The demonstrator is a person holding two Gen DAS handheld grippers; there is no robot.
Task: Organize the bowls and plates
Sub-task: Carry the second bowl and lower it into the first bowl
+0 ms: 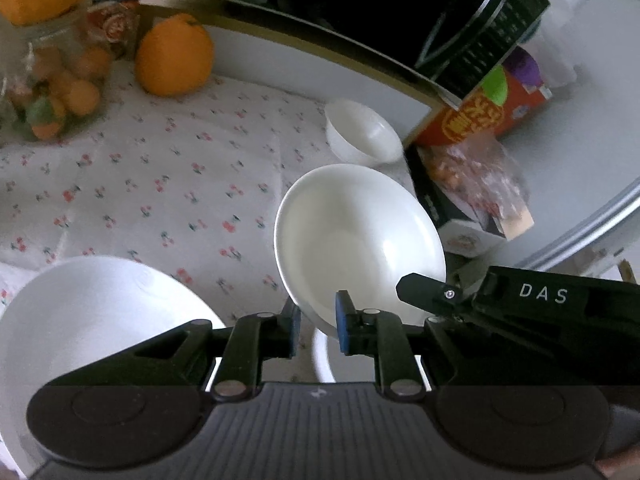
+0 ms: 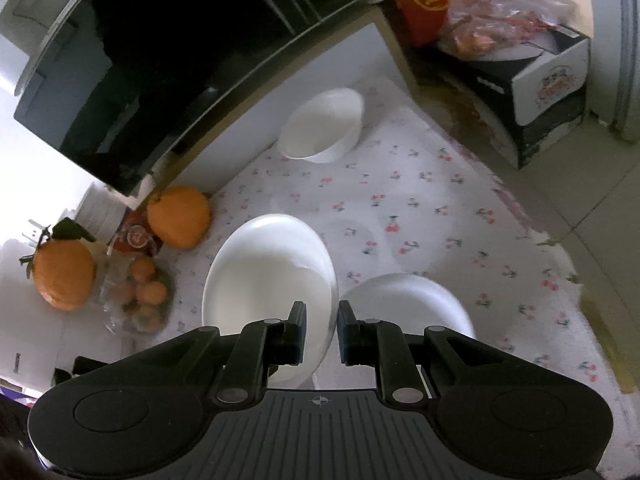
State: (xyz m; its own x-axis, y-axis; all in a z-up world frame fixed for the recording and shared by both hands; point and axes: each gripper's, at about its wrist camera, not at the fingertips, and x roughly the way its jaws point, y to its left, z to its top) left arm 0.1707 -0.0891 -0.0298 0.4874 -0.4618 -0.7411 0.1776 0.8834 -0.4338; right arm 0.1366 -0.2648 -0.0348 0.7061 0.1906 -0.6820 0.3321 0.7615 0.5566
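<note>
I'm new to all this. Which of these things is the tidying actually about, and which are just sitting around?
Part of the job: held plate, other plate, bowl.

Just lying about: orange, fruit jar, snack bag, box.

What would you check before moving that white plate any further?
1. Left gripper on the held plate: ok, the rim sits between its pads.
2. Right gripper on the same rim: ok.
3. Held plate level: not ok, it is tilted.
4. Second plate lies flat, ready for stacking: ok.
5. Small bowl out of the way: ok, it stands apart at the back.
6. Held plate clear of the dish beneath it: cannot tell.
</note>
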